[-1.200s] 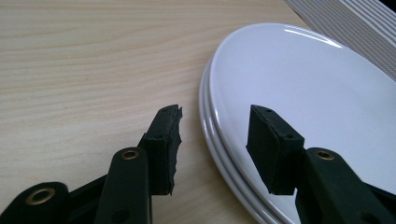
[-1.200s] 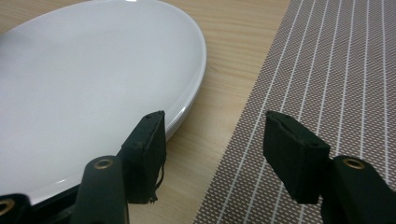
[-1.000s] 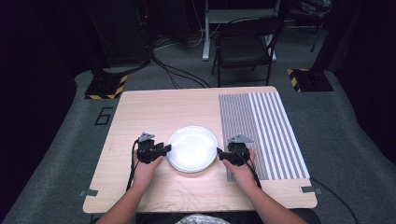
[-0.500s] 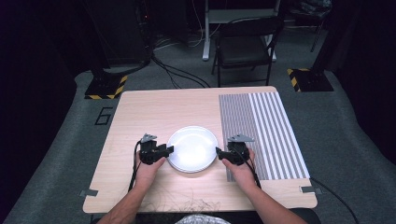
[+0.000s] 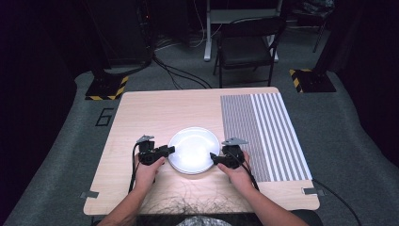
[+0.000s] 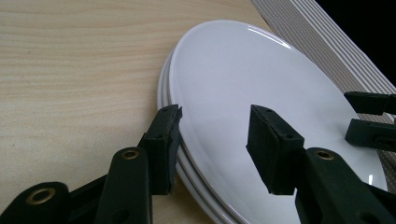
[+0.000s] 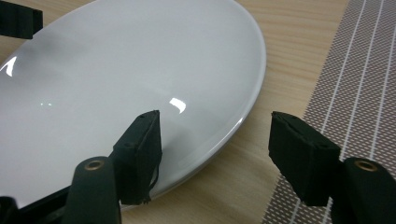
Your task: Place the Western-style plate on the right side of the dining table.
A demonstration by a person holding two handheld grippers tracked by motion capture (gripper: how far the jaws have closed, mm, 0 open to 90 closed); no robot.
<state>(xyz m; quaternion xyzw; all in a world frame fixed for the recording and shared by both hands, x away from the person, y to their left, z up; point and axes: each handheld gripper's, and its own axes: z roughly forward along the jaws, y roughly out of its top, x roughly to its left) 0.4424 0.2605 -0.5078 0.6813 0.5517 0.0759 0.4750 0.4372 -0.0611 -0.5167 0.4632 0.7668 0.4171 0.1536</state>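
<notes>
A stack of white plates (image 5: 194, 149) lies on the wooden table (image 5: 155, 113) near its front. My left gripper (image 5: 169, 149) comes in from the left, astride the stack's rim (image 6: 187, 154). One of its pads (image 6: 163, 149) is against the outer edges of the stack and the other sits on the top plate (image 6: 261, 70), so it is shut on the stack. My right gripper (image 5: 214, 157) is at the right rim. Its jaws have just been opening: one pad (image 7: 140, 154) lies over the top plate (image 7: 116, 70), while the other pad (image 7: 303, 158) stands free above the wood.
A grey striped mat (image 5: 263, 136) covers the table's right part, close to my right gripper (image 7: 217, 119). The table's front edge runs just behind both hands. A black chair (image 5: 247, 47) and cables are on the floor beyond the far edge.
</notes>
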